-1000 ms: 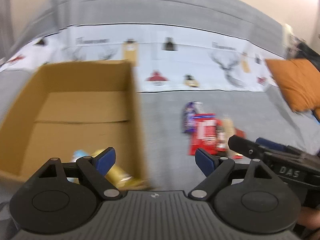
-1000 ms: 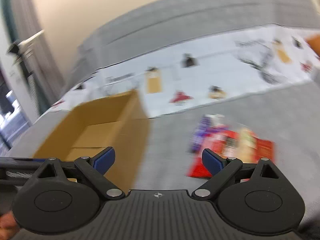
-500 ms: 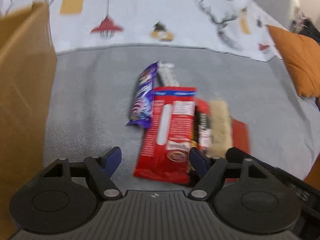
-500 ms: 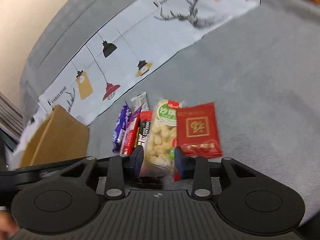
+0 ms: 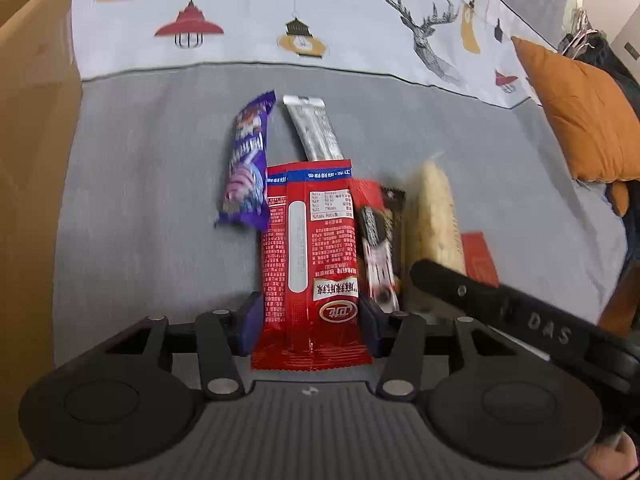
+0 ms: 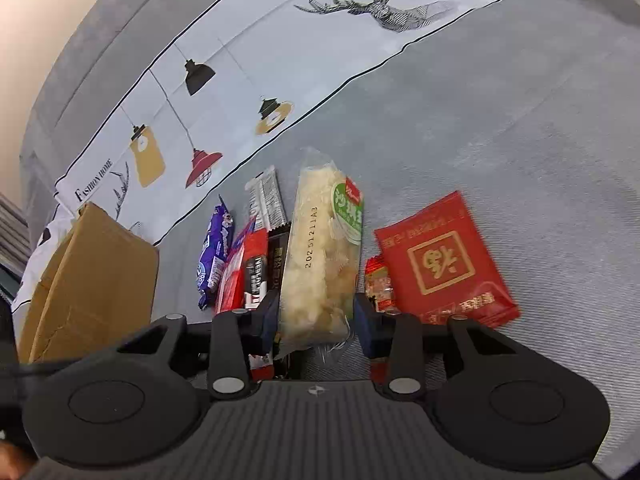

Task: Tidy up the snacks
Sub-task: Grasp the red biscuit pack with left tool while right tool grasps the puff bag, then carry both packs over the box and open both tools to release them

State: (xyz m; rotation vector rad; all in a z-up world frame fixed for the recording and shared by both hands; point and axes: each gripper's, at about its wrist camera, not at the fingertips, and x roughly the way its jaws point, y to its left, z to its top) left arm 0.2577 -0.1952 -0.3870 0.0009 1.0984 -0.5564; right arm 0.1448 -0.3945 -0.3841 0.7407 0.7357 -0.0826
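We see the left tool [image 5: 308, 328] closed on the long red snack packet [image 5: 310, 264], and the right tool [image 6: 316, 322] clamped on the clear bag of pale crisps [image 6: 324, 264]. Both lie on the grey sofa [image 6: 520, 128], the cardboard box [image 5: 32, 160] left of the left tool

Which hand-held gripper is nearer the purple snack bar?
Left. The left hand-held gripper straddles the red packet beside the purple snack bar; the right hand-held gripper straddles the clear bag, farther over.
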